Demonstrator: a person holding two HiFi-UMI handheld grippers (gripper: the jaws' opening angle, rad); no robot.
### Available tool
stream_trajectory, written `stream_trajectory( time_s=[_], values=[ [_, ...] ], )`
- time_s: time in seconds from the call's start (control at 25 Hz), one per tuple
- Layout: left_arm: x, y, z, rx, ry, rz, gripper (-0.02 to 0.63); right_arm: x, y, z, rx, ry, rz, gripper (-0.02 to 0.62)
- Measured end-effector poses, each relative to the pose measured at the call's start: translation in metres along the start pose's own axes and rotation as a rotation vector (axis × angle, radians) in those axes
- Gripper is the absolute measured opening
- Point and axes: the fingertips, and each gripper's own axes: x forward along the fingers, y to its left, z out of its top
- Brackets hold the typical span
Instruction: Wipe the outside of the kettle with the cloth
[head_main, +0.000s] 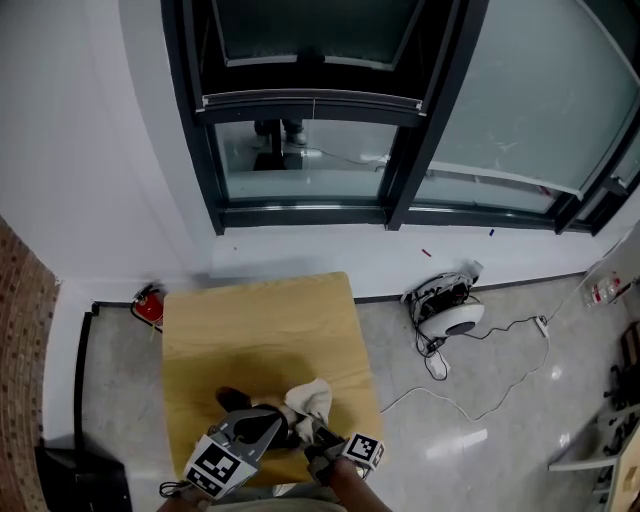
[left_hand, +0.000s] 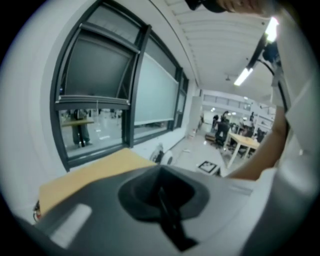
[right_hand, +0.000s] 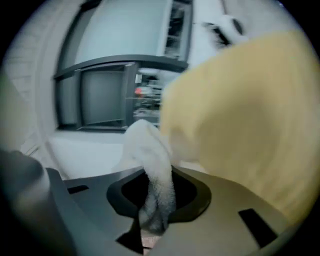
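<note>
A light wooden table (head_main: 260, 320) stands on glossy grey floor tiles (head_main: 500, 400), just below a white wall (head_main: 90, 150) with dark-framed windows (head_main: 310, 110). A brick wall (head_main: 20, 320) runs along the left. 1 red fire extinguisher (head_main: 148, 305) sits by the table's far left corner. To the right, a white round device (head_main: 455, 318) trails a white cable (head_main: 480, 400). Ceiling strip lights (left_hand: 243, 76) glow.

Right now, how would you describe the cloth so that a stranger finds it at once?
Look at the square wooden table below the window. At its near edge is a crumpled cloth, pinched by the right gripper. It is the only white, soft thing there.
</note>
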Motion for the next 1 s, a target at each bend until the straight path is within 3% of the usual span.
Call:
stream_trajectory(
  time_s=[0.04, 0.08, 0.2, 0.24, 0.28, 0.4, 0.44, 0.48, 0.56, 0.6, 0.64, 0.68, 0.76, 0.8, 0.84, 0.96, 1.0],
  values=[
    [-0.001, -0.001, -0.001, 0.000, 0.001, -0.003, -0.003, 0.000, -0.017, 0.001, 0.058, -0.016, -0.073, 0.092],
    [-0.001, -0.001, -0.001, -0.003, 0.000, -0.006, -0.003, -0.001, -0.007, 0.000, 0.047, -0.022, -0.058, 0.092],
    [-0.001, 0.001, 0.000, -0.016, -0.007, -0.008, -0.003, -0.010, 0.096, -0.009, -0.214, -0.014, 0.278, 0.092],
    [-0.001, 0.002, 0.000, -0.027, -0.010, -0.011, -0.003, -0.013, 0.102, -0.011, -0.282, -0.017, 0.311, 0.092],
    [0.000, 0.002, 0.000, -0.037, -0.013, -0.014, -0.003, -0.012, 0.085, -0.010, -0.271, -0.028, 0.271, 0.092],
    [0.000, 0.002, 0.000, -0.021, -0.011, -0.008, -0.003, -0.004, -0.020, 0.001, 0.132, -0.110, -0.049, 0.092],
    [-0.001, 0.001, 0.000, -0.013, -0.010, -0.007, -0.003, -0.003, -0.023, 0.001, 0.168, -0.118, -0.076, 0.091],
    [-0.001, 0.000, 0.000, -0.009, -0.010, -0.005, -0.003, -0.005, -0.002, -0.001, 0.124, -0.103, -0.022, 0.083],
    [-0.002, 0.000, 0.001, -0.002, -0.013, 0.001, -0.003, -0.013, 0.070, -0.011, -0.050, -0.042, 0.227, 0.083],
    [-0.002, 0.001, 0.002, 0.004, -0.012, 0.005, -0.003, -0.017, 0.089, -0.016, -0.125, -0.029, 0.297, 0.083],
    [-0.003, 0.001, 0.002, 0.010, -0.009, 0.010, -0.003, -0.018, 0.084, -0.017, -0.159, -0.037, 0.277, 0.083],
    [-0.004, 0.002, 0.003, 0.018, -0.004, 0.015, -0.003, -0.017, 0.054, -0.014, -0.118, -0.064, 0.181, 0.083],
    [-0.005, 0.002, 0.002, 0.035, 0.004, 0.023, -0.003, -0.009, -0.022, -0.009, 0.160, -0.144, -0.035, 0.083],
    [-0.005, 0.001, 0.002, 0.038, 0.003, 0.025, -0.003, -0.005, -0.036, -0.008, 0.266, -0.178, -0.066, 0.083],
    [-0.005, 0.001, 0.002, 0.037, -0.001, 0.027, -0.003, -0.004, -0.023, -0.006, 0.278, -0.194, -0.024, 0.077],
    [-0.001, 0.004, 0.003, 0.016, -0.021, 0.031, -0.003, -0.013, 0.073, -0.006, 0.001, -0.144, 0.282, 0.075],
    [-0.001, 0.004, 0.003, 0.013, -0.021, 0.032, -0.003, -0.015, 0.075, -0.008, -0.064, -0.126, 0.286, 0.075]
  ],
)
